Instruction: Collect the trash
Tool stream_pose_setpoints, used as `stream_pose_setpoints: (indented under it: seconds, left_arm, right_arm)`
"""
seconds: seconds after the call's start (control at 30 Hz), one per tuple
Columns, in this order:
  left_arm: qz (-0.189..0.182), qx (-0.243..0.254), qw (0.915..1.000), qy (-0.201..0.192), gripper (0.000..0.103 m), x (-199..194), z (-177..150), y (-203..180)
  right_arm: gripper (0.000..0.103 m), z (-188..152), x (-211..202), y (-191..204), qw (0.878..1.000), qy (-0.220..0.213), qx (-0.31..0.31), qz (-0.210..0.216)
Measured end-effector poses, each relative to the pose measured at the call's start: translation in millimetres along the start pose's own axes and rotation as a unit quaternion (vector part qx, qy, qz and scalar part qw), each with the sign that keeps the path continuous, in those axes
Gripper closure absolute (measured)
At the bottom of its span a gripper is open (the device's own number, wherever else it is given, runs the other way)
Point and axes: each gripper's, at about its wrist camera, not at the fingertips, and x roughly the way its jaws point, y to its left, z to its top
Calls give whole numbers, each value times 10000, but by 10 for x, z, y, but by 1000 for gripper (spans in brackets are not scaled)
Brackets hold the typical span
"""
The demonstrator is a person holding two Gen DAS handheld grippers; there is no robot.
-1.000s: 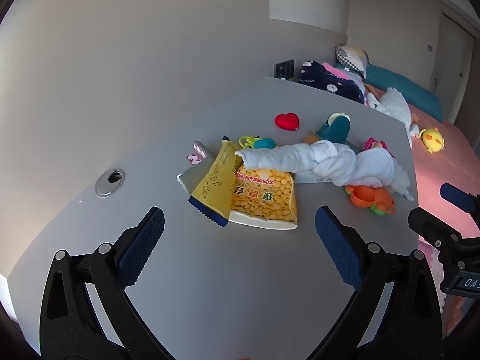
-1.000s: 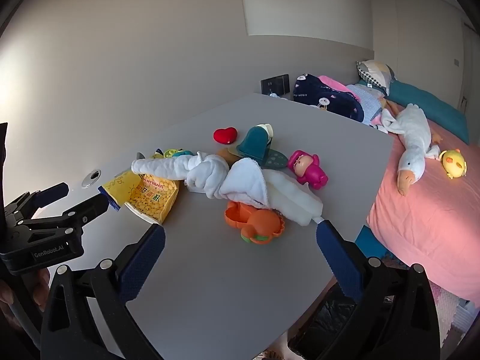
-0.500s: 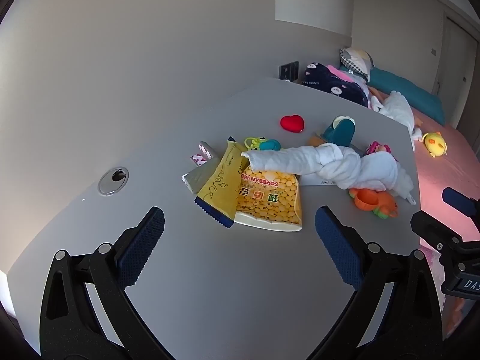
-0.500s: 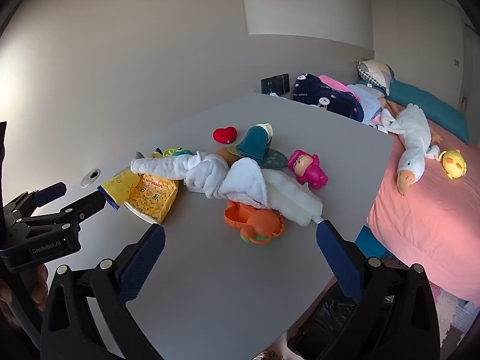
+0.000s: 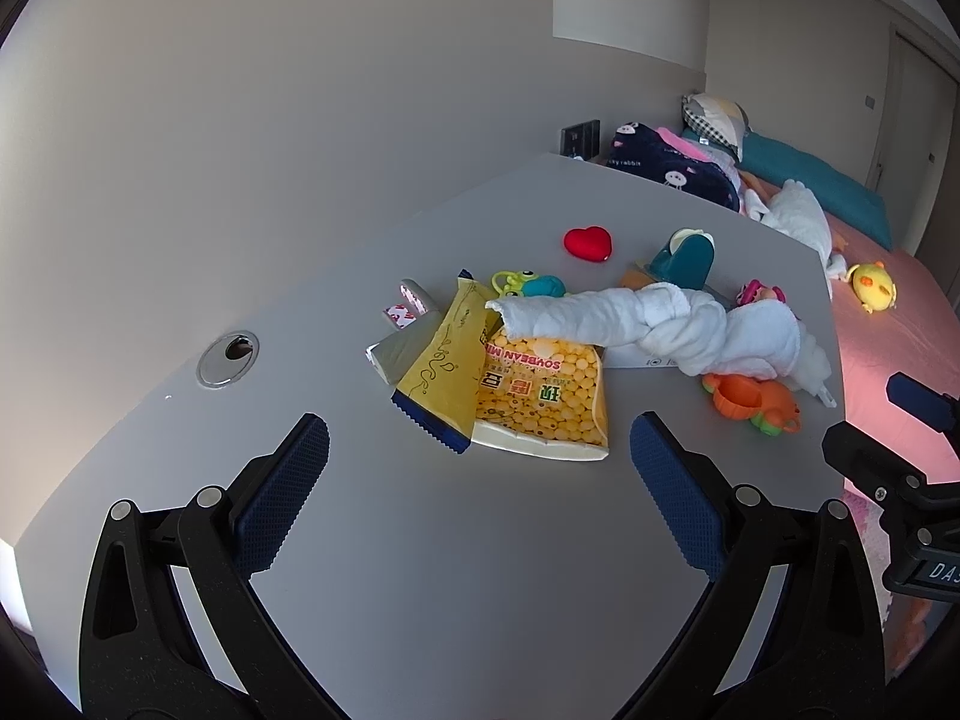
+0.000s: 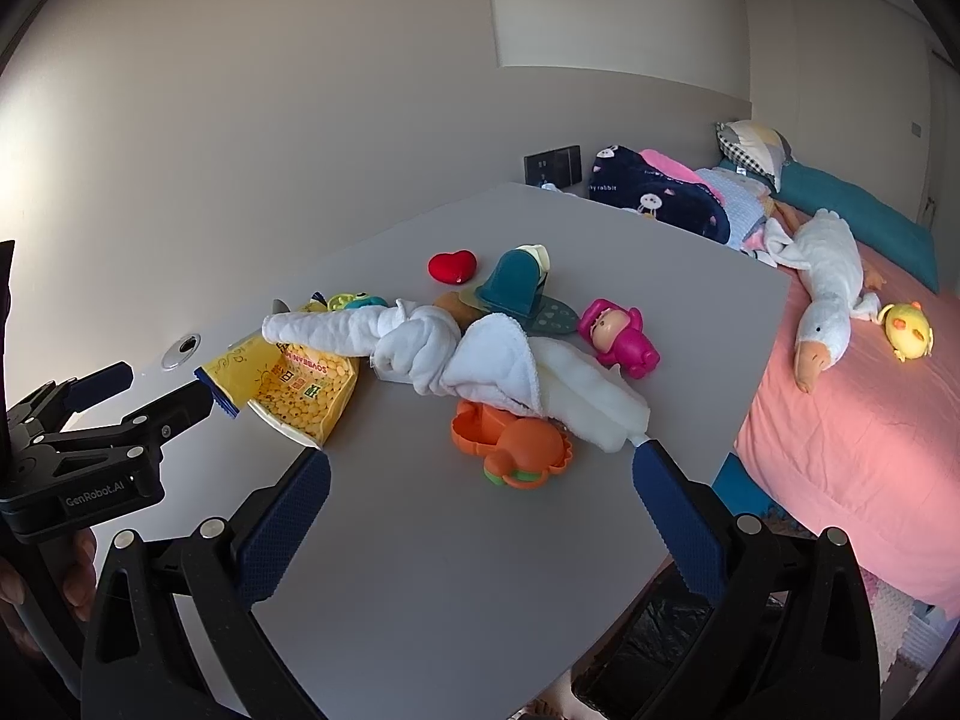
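On the grey table [image 5: 420,570] lie a yellow soybean snack bag [image 5: 543,390], a yellow wrapper with a blue edge [image 5: 444,366], a silver packet [image 5: 393,351] and a small pink-and-white wrapper [image 5: 408,306]. The soybean bag also shows in the right wrist view [image 6: 303,387]. My left gripper [image 5: 477,462] is open and empty, just short of the wrappers. My right gripper [image 6: 480,480] is open and empty, in front of the orange toy [image 6: 510,438]. The left gripper also shows in the right wrist view [image 6: 144,396].
A twisted white towel [image 5: 660,318] lies across the bag and toys. A red heart [image 5: 588,242], teal toy [image 5: 687,255], green-blue rattle [image 5: 528,284] and pink doll [image 6: 615,339] sit behind. A cable hole [image 5: 228,357] is at left. A pink bed [image 6: 870,396] lies right.
My left gripper has drawn slightly nearer the wrappers and turned a little, so the pile sits more centred between its fingers. The right gripper has barely moved.
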Motion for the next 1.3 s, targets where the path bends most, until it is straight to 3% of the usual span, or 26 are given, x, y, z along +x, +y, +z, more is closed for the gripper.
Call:
stream_pose_setpoints:
  seconds: [1.3]
  left_arm:
    - [-18, 29, 10000, 24, 6, -6, 13, -4]
  right_arm:
    - [3, -45, 21, -20, 10000, 62, 34, -3]
